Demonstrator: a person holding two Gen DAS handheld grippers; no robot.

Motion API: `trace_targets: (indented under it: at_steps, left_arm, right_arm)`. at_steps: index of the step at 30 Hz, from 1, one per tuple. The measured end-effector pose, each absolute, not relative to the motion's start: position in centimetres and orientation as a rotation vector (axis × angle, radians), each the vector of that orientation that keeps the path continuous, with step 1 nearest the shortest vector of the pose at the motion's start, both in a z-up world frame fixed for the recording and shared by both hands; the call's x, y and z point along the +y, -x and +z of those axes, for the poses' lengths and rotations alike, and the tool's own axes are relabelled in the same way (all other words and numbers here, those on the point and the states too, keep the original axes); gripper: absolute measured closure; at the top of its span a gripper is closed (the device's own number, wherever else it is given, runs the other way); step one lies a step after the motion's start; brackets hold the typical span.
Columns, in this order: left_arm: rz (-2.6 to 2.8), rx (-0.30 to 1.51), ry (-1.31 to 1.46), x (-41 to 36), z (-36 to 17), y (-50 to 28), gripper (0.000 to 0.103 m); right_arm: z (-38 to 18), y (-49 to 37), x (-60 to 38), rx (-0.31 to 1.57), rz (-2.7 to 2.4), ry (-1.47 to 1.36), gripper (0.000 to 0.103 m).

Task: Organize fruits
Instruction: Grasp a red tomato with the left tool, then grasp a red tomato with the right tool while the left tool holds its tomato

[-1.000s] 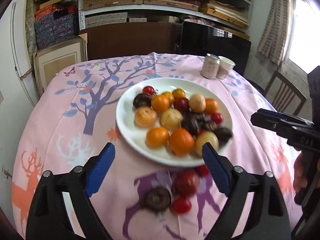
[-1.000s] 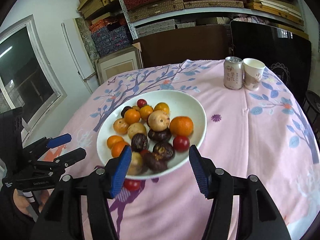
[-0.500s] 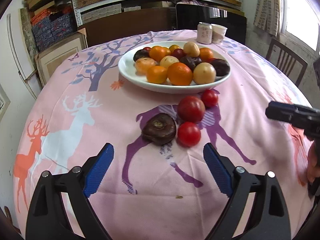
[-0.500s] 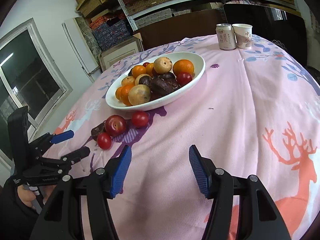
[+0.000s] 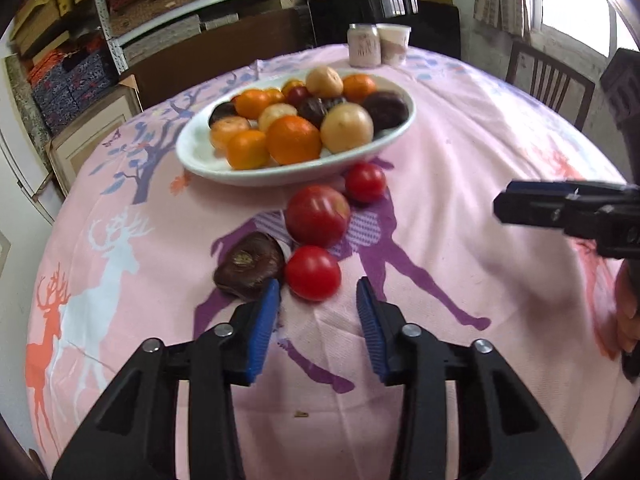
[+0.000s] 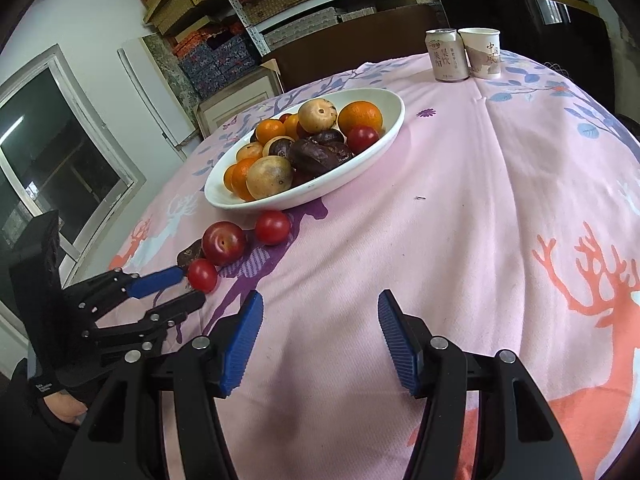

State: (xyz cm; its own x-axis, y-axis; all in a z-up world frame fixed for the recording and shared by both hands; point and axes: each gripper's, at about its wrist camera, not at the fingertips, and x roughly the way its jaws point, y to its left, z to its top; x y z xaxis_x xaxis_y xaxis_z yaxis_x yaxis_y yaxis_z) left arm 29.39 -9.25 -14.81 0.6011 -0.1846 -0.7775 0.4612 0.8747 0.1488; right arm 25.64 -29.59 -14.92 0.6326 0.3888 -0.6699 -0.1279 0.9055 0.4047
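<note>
A white plate [image 5: 196,156] [image 6: 384,136] holds several oranges, tan fruits and dark fruits. On the cloth in front of it lie a small red tomato [image 5: 313,273] [image 6: 202,275], a red apple [image 5: 318,215] [image 6: 223,243], another tomato [image 5: 365,182] [image 6: 272,227] and a dark brown fruit [image 5: 249,265] [image 6: 190,254]. My left gripper [image 5: 317,300] [image 6: 188,288] is open, low over the cloth, its fingertips just short of the nearest tomato. My right gripper [image 6: 320,336] [image 5: 520,208] is open and empty over bare cloth to the right.
A drink can [image 6: 447,55] [image 5: 363,45] and a paper cup [image 6: 482,53] [image 5: 394,43] stand at the table's far edge. A wooden chair [image 5: 548,84] is beyond the right side. Shelves and boxes fill the back wall.
Both grippers have dropped lower toward the table. My left gripper has moved forward to the nearest tomato and its jaws have narrowed. The fruits have not moved.
</note>
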Motion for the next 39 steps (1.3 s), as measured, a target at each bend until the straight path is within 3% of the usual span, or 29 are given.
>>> trace_targets:
  at_steps: [10, 16, 22, 29, 31, 39]
  left_arm:
    - [-0.371, 0.869, -0.335, -9.7, -15.5, -31.0, 0.064]
    - [-0.398, 0.847, -0.332, -10.0, -15.2, -30.8, 0.074]
    - [-0.411, 0.848, -0.322, -9.9, -15.2, -30.6, 0.074]
    - [-0.396, 0.880, -0.308, -9.9, -15.7, -31.9, 0.066]
    - [-0.396, 0.874, -0.304, -9.7, -15.6, -31.7, 0.074]
    - [-0.415, 0.711, -0.087, -4.6, -11.4, -28.6, 0.074]
  right_arm:
    - [-14.9, -25.6, -29.8, 0.831, 0.316, -0.352, 0.042]
    - [-14.9, -25.6, -29.8, 0.829, 0.316, -0.357, 0.042]
    - [-15.0, -25.6, -29.8, 0.830, 0.310, -0.358, 0.042]
    - [-14.9, -25.5, -29.9, 0.826, 0.303, -0.357, 0.042]
    - [-14.9, -25.5, -29.9, 0.825, 0.303, -0.356, 0.042]
    - [-13.5, -27.5, -27.9, 0.856, 0.341, -0.314, 0.043]
